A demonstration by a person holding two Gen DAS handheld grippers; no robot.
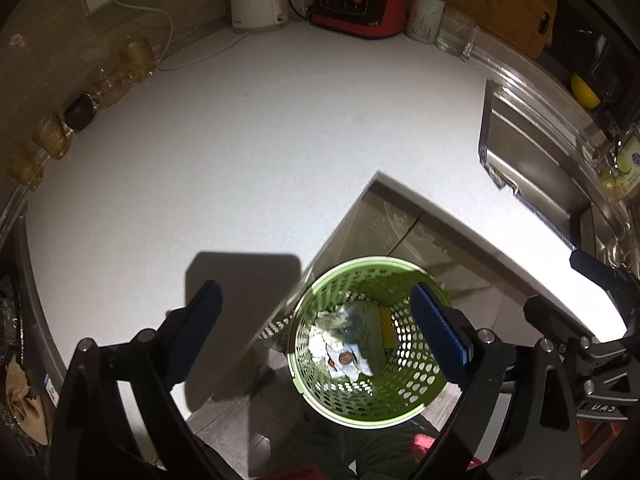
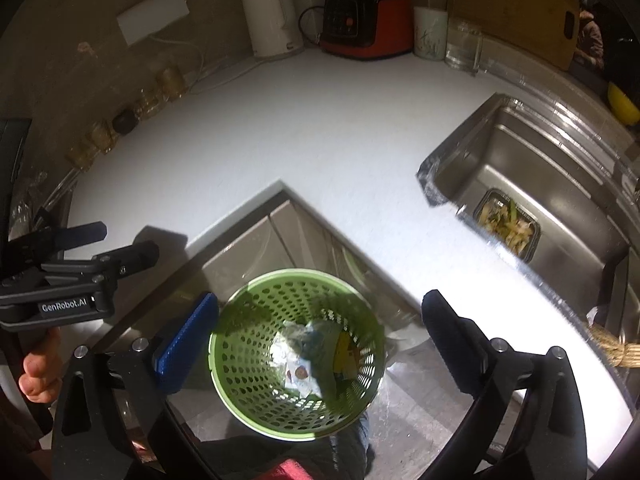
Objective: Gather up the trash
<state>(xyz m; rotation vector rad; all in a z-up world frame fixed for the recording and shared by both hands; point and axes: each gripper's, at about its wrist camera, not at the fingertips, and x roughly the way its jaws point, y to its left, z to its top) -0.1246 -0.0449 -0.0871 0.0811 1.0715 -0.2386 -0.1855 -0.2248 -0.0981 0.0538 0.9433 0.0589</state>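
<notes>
Left tongs (image 1: 316, 328): mine, wide apart, holding nothing.
Right tongs (image 2: 320, 336): wide apart too, over basket.
Basket (image 2: 240, 312): green, upright on floor below worktop (image 2: 320, 140) corner.
Inside: crumpled wrappers (image 2: 296, 356).
Sink (image 2: 560, 168): tray of scraps (image 2: 508, 224).

Hard light from above blows the white tabletop (image 1: 248, 128) nearly featureless, while the walls and corners sink into dim brown. A sharp dark shadow (image 1: 240, 320) falls on the tabletop behind the left fingers (image 1: 200, 328). Glare streaks the steel sink (image 2: 560, 168). Fisheye distortion bends every edge, with black vignette at the corners. The basket (image 2: 296, 360) looks slightly soft.
</notes>
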